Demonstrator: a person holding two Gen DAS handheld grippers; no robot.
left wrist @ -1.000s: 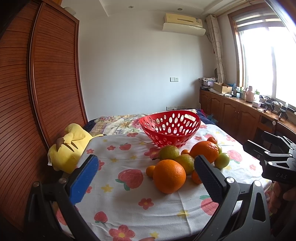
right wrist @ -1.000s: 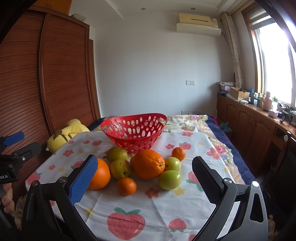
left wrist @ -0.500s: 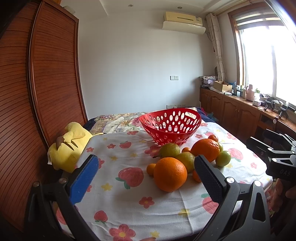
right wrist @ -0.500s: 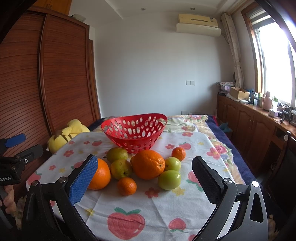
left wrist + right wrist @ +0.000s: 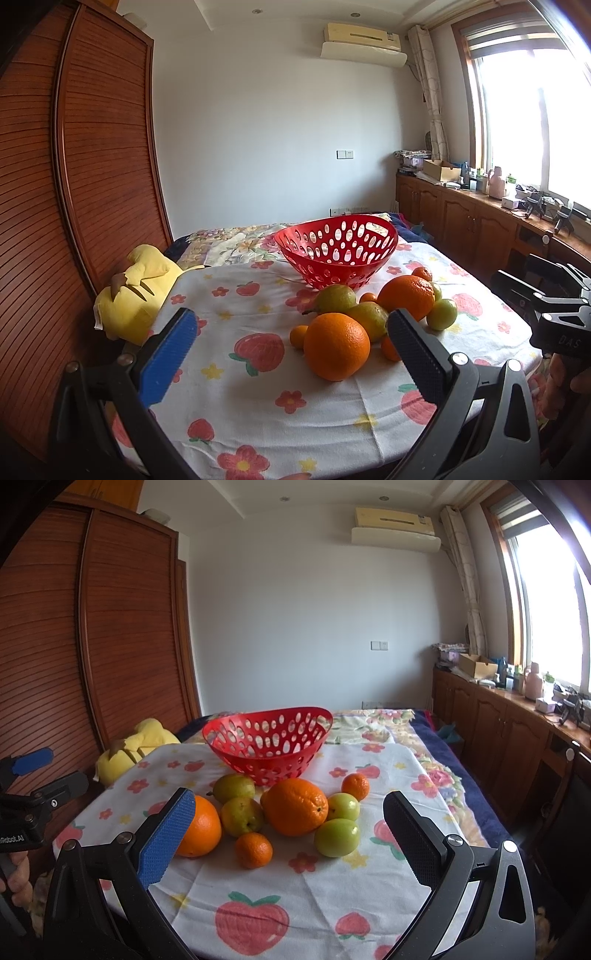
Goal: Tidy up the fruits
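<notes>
An empty red perforated basket (image 5: 336, 254) (image 5: 267, 740) stands at the back of a table under a strawberry-print cloth (image 5: 258, 369) (image 5: 280, 897). In front of it lies a cluster of fruit: two big oranges (image 5: 336, 350) (image 5: 295, 806), two pears (image 5: 242, 816), green apples (image 5: 337, 837) and small tangerines (image 5: 253, 850). My left gripper (image 5: 291, 332) hovers open over the near left of the table, short of the front orange (image 5: 201, 829). My right gripper (image 5: 288, 814) hangs open before the fruit. Neither holds anything.
A yellow plush toy (image 5: 136, 291) lies at the table's left edge beside a wooden wardrobe (image 5: 74, 184). A bed with a floral cover (image 5: 373, 723) lies behind the table. Low wooden cabinets (image 5: 498, 731) with clutter run under the window on the right.
The left gripper's view has shifted slightly, so the fruit sits a little lower and closer. The right gripper has barely moved. No fruit has moved.
</notes>
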